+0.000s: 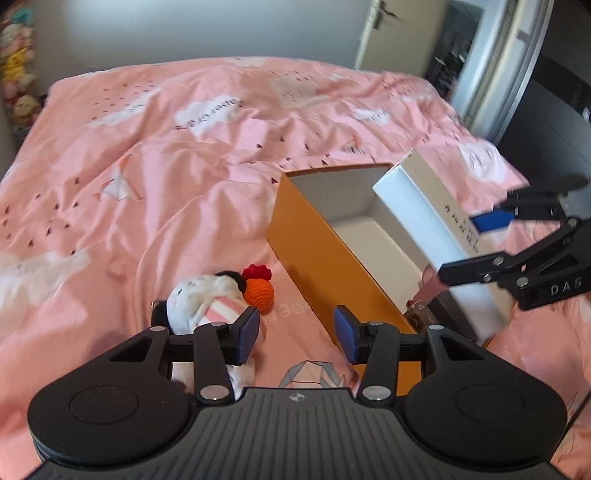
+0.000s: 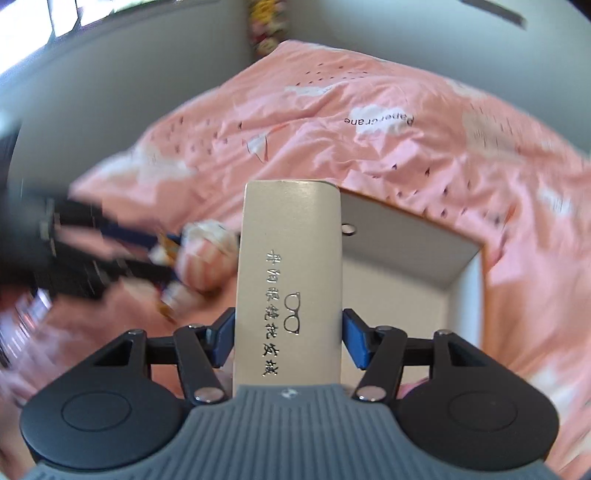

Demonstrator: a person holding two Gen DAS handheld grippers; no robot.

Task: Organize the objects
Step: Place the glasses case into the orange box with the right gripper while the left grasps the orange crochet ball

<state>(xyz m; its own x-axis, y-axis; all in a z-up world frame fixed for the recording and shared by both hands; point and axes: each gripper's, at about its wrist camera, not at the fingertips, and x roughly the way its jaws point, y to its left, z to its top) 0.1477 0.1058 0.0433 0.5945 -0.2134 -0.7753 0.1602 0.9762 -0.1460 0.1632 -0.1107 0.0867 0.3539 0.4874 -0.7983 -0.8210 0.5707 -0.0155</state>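
An open orange box [image 1: 314,258] with a white inside lies on the pink bedspread [image 1: 166,155]. Over its right side hangs a long beige glasses box [image 1: 417,199], tilted, with my right gripper [image 1: 465,247] shut on it. In the right wrist view the glasses box [image 2: 291,266] sticks out forward between the blue pads of the right gripper [image 2: 290,341], above the orange box [image 2: 465,258]. My left gripper [image 1: 295,338] is open over bare bedspread. A white plush toy with pink stripes [image 1: 207,306] lies just outside its left finger, beside an orange crocheted ball with a red top [image 1: 258,291].
A small dark object with a pinkish strap [image 1: 424,295] lies at the orange box's near right corner. Stuffed toys [image 1: 18,74] are piled by the wall at the far left. A door [image 1: 388,33] and dark furniture [image 1: 554,110] stand beyond the bed's right edge.
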